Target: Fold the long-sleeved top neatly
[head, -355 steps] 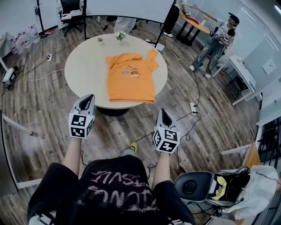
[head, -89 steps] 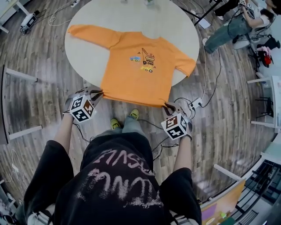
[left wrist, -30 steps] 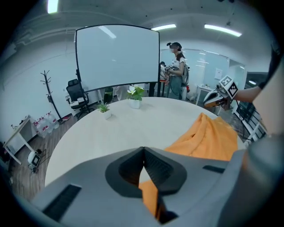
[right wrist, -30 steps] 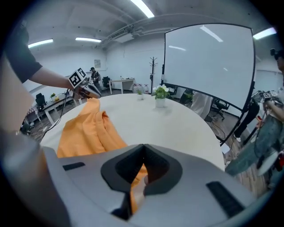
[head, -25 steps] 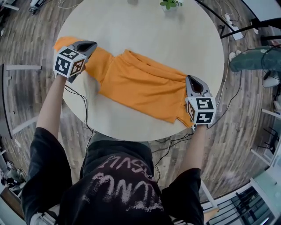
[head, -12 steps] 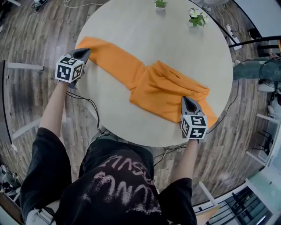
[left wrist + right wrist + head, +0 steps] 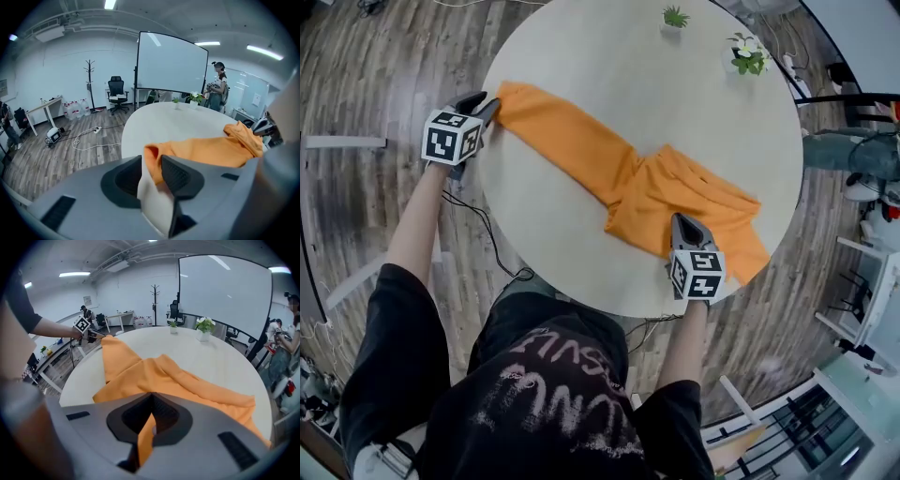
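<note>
An orange long-sleeved top (image 7: 694,192) lies bunched on the round pale table (image 7: 581,56). One sleeve (image 7: 562,131) stretches toward the table's left edge. My left gripper (image 7: 490,105) is at that edge, at the sleeve's cuff (image 7: 152,157). Its jaws have just been opening. The cuff sits between them with a gap on one side, so the left gripper (image 7: 151,169) is open. At the top's near edge my right gripper (image 7: 680,221) is shut on a fold of the orange fabric. In the right gripper view that fold hangs pinched in the right gripper (image 7: 151,419).
Two small potted plants (image 7: 675,17) (image 7: 748,54) stand at the table's far side. A cable (image 7: 483,234) trails over the wooden floor by the table's near left. A person's legs (image 7: 853,155) show at the right edge. An office chair (image 7: 116,91) and a whiteboard (image 7: 171,63) stand beyond the table.
The right gripper has moved left along the table's near edge with its fold, bunching the body. The sleeve now lies drawn out to the left edge. The left jaws have parted.
</note>
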